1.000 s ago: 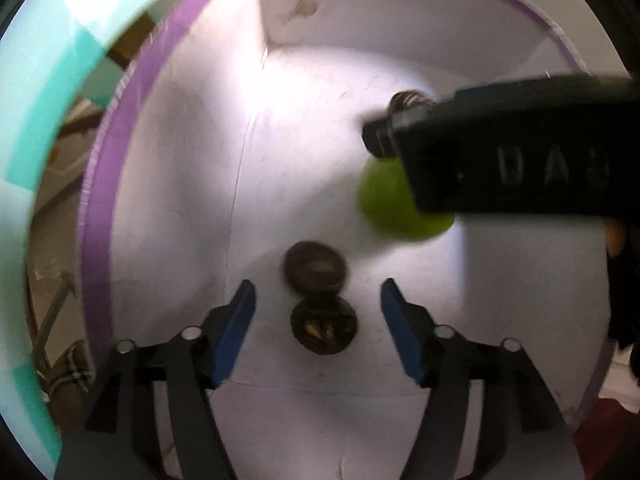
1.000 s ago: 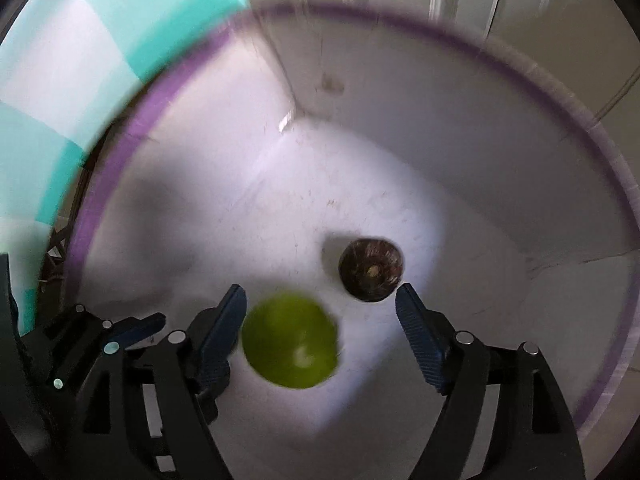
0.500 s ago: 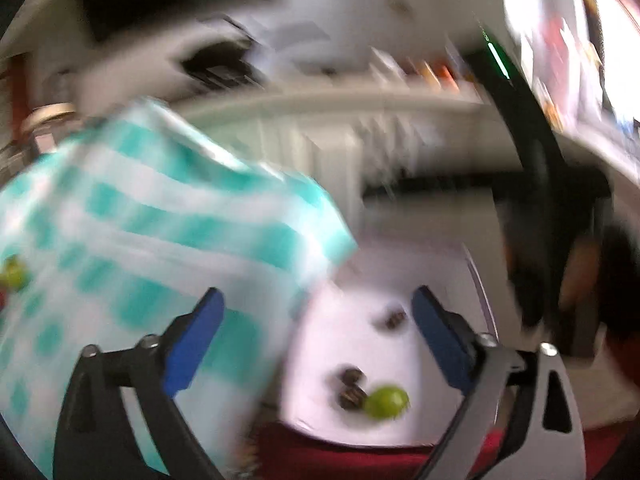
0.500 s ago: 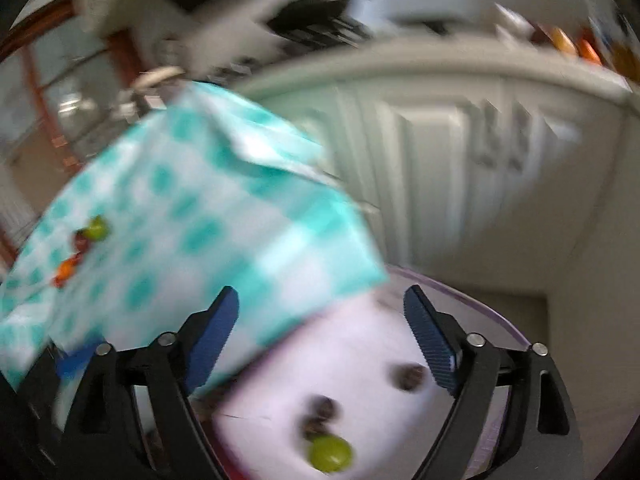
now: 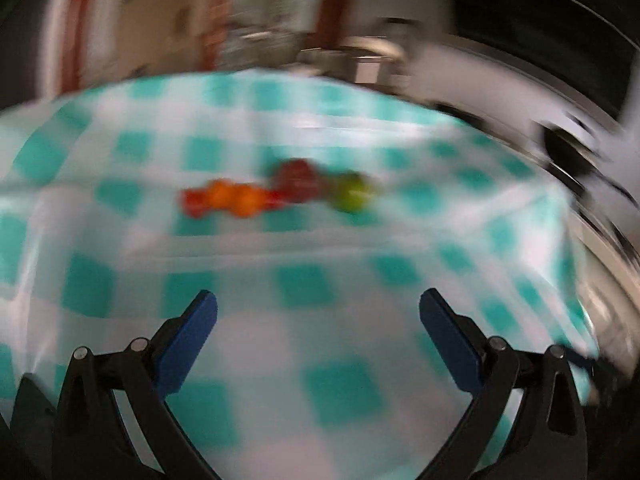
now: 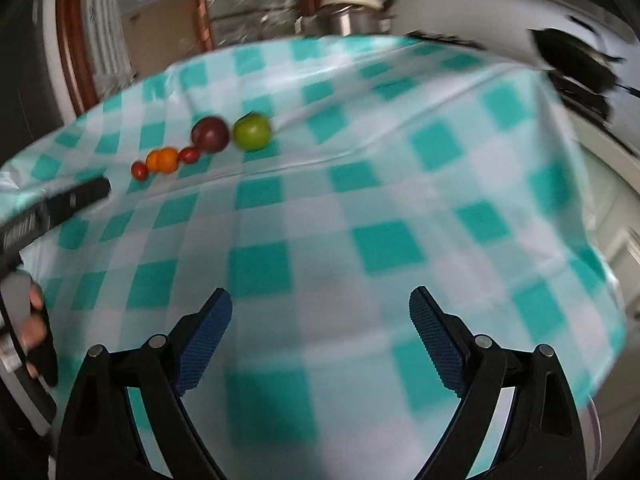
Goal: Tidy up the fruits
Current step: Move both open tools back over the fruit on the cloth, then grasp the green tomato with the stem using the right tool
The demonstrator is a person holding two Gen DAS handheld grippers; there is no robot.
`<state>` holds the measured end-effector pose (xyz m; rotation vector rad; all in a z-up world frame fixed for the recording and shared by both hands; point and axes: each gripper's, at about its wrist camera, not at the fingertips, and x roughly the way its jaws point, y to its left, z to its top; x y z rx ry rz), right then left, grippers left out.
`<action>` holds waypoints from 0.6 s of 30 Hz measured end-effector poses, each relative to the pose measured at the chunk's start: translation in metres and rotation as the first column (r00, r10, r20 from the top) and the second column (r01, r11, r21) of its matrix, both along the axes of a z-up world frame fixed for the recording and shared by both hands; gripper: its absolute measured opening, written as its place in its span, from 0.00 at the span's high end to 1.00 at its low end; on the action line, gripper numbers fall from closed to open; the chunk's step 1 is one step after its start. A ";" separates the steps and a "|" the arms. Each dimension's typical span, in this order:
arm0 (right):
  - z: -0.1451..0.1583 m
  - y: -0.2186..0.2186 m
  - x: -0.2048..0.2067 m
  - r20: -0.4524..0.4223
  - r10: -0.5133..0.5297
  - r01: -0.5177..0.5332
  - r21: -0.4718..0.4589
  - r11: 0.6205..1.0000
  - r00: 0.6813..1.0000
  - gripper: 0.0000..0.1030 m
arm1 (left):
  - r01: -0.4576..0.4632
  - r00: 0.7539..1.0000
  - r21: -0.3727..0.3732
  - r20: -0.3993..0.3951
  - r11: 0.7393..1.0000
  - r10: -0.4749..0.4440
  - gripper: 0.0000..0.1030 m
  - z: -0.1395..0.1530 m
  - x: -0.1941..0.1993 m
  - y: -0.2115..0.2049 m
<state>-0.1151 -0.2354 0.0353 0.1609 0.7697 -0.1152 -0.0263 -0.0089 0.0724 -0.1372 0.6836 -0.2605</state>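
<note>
On the counter (image 6: 400, 208), draped in a teal-and-white checked cloth, a short row of fruits lies toward the far side, well apart from both claws. From the right wrist view the row reads clearly: a green fruit (image 6: 252, 131) at the right end, touching or just beside a dark red fruit (image 6: 210, 133), then a small red one (image 6: 189, 155), an orange fruit (image 6: 162, 159) and another small red one (image 6: 139, 170) at the left end. From the left wrist view the same row is smeared by motion blur, so only colour patches show: the green fruit (image 5: 352, 196), the dark red fruit (image 5: 298, 180) and the orange fruit (image 5: 236, 198).

Each view shows its own claw from behind. Left claw (image 5: 318, 312) has its blue pads wide apart over bare cloth, holding nothing. Right claw (image 6: 320, 310) is likewise spread, empty, above the near part of the cloth.

Only the right wrist view catches the left tool from outside: a black bar entering at the left edge, with the person's left hand (image 6: 34, 320) wrapped on its grip below. Behind the counter it also shows a metal pot (image 6: 352, 12) and wooden framing, which the left view blurs beyond reading
</note>
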 end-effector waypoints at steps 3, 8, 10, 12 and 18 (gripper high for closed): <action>-0.009 0.006 0.054 -0.028 0.023 -0.022 0.059 0.998 0.999 0.15 | -0.138 0.989 -0.066 -0.068 0.988 0.133 0.01 -0.014 0.045 0.033; -0.015 0.024 0.142 -0.048 0.063 -0.060 0.052 0.997 0.997 0.15 | -0.282 0.958 -0.138 -0.086 0.949 0.272 0.02 -0.034 0.079 0.071; -0.017 0.032 0.172 -0.055 0.081 -0.080 0.025 0.996 0.995 0.15 | -0.295 0.954 -0.152 -0.093 0.943 0.284 0.02 -0.045 0.076 0.080; -0.020 0.041 0.209 -0.064 0.106 -0.107 -0.012 0.994 0.992 0.15 | -0.297 0.953 -0.141 -0.105 0.944 0.284 0.02 -0.053 0.080 0.082; -0.026 0.048 0.290 -0.106 0.119 -0.125 -0.058 0.990 0.987 0.15 | -0.294 0.953 -0.169 -0.122 0.941 0.276 0.02 -0.059 0.096 0.087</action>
